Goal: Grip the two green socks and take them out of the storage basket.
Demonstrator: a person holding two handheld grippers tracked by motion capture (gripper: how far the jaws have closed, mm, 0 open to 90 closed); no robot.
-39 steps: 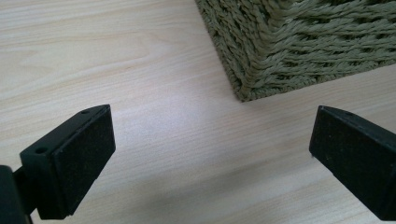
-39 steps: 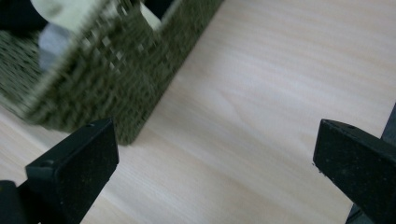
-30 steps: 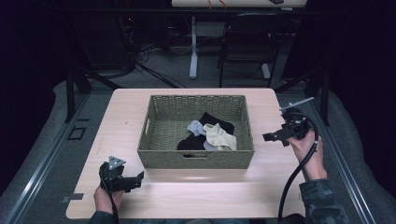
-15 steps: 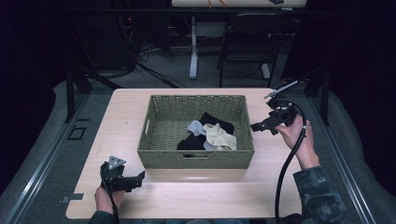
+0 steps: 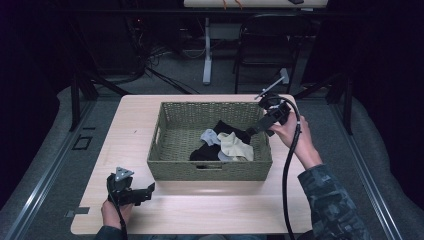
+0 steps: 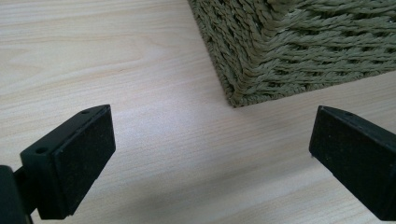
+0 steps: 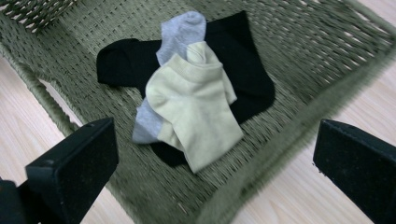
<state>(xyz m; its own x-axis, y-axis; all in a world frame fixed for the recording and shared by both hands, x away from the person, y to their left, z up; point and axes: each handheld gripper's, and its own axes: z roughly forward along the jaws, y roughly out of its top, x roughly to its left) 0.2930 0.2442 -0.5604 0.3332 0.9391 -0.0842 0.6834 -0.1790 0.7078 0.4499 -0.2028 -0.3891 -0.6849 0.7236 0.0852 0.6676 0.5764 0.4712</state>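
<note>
Socks lie heaped in my woven basket (image 5: 210, 170): a cream sock (image 7: 194, 109) on top, a grey sock (image 7: 180, 32) and black socks (image 7: 243, 65) under it. My right gripper (image 5: 261, 126) hangs above the basket's right rim, jaws wide, holding nothing. My left gripper (image 5: 145, 192) sits low over the table (image 5: 135, 120) near the basket's front left corner, jaws wide, holding nothing.

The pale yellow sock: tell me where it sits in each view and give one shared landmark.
High view: the pale yellow sock lies right of centre in the basket, on top of the pile.
Right gripper view: mid-frame, over the black sock and grey sock.
Left gripper view: none to place; table and a basket corner.
Shared landmark: the woven basket.
</note>
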